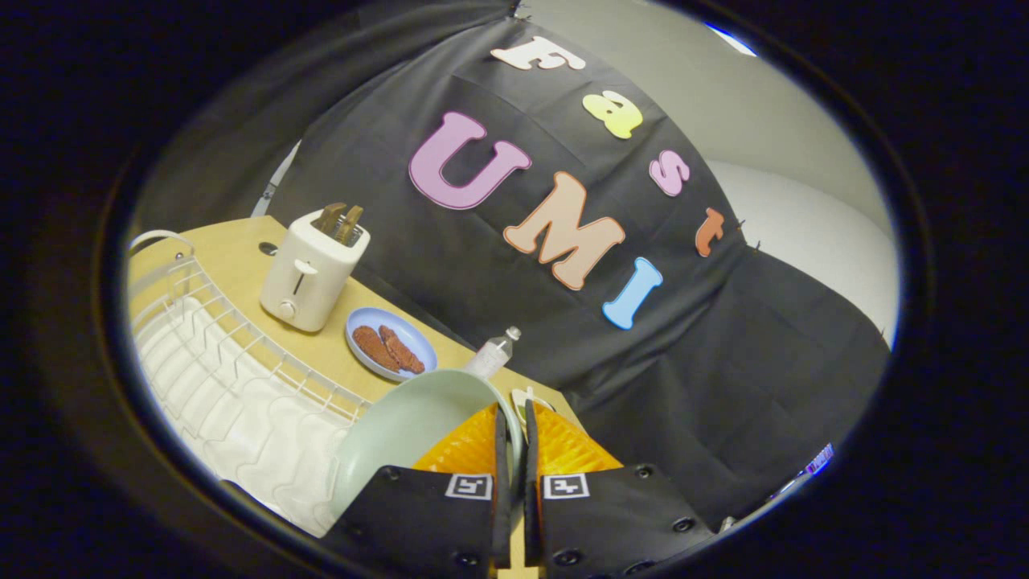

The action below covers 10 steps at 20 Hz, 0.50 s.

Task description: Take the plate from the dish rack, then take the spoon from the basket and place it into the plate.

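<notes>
While the gripper [514, 450] tilts over the worktop [241, 273], its jaws stand nearly closed, clamped on the rim of the pale green plate [410, 426], whose edge runs into the narrow gap between the fingers. The plate is lifted at a slant, its broad face spreading toward 9 o'clock of the fingers, over the corner of the white wire dish rack [233, 354]. The rack stretches away toward 10 o'clock from the fingers, with a white ridged drip tray [241, 426] under its wires.

Beyond the plate, at about 11 o'clock, a blue plate [391, 344] carries two brown pieces of food [388, 348]. Farther along the same line stands a cream toaster [312, 269] with two slices of toast [341, 220] sticking out of its slots. Just past the plate's far rim, near 12 o'clock of the fingers, a clear plastic bottle [492, 352] stands at the worktop's edge by the black cloth wall [723, 362]. A small round dish-like thing [526, 400] peeks out right ahead of the fingertips; what it is cannot be told.
</notes>
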Motion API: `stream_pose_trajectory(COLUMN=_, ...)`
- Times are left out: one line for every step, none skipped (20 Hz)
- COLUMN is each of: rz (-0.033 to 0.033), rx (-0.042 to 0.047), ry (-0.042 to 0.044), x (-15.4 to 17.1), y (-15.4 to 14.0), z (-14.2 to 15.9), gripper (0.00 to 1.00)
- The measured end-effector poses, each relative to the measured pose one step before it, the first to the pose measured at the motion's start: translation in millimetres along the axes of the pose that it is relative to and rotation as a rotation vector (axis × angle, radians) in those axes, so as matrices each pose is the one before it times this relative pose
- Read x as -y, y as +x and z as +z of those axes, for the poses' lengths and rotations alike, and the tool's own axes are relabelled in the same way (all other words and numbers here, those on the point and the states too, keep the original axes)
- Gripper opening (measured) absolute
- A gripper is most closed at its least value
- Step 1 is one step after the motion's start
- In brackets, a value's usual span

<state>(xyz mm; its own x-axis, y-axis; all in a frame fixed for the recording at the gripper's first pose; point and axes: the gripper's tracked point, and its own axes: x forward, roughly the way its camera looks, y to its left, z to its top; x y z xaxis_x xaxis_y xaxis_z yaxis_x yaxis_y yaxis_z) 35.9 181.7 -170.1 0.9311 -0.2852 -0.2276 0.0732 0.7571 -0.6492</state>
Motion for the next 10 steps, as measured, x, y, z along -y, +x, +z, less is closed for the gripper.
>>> stream_pose_trajectory(rz=-0.00394, rx=0.00074, ry=-0.00310, x=3.25, y=0.46, z=1.77, gripper=0.09)
stream_pose_trajectory(rz=-0.00777, rx=0.00005, ry=-0.00153, x=5.33, y=1.55, z=2.48, gripper=0.09)
stream_pose_trajectory(rz=-0.01796, rx=0.00495, ry=0.00644, x=7.75, y=0.81, z=4.74, gripper=0.09)
stream_pose_trajectory(rz=-0.00277, rx=0.00490, ry=0.02265, x=6.19, y=3.08, z=5.57, gripper=0.09)
stream_pose_trajectory(rz=-0.00206, rx=0.00331, ry=0.01779, x=3.95, y=0.67, z=5.65, gripper=0.09)
stream_pose_trajectory(rz=0.00252, rx=0.00192, ry=0.01369, x=4.64, y=1.71, z=4.95, gripper=0.09)
stream_pose_trajectory(rz=-0.00050, rx=0.00463, ry=0.01215, x=4.65, y=1.34, z=4.52, gripper=0.09)
stream_pose_trajectory(rz=-0.00281, rx=0.00989, ry=0.00519, x=6.16, y=-0.29, z=4.40, gripper=0.09)
stream_pose_trajectory(rz=-0.00036, rx=0.00579, ry=0.00520, x=5.10, y=-0.15, z=2.21, gripper=0.09)
stream_pose_trajectory(rz=0.00283, rx=0.00053, ry=0.00881, x=4.21, y=-0.74, z=1.08, gripper=0.09)
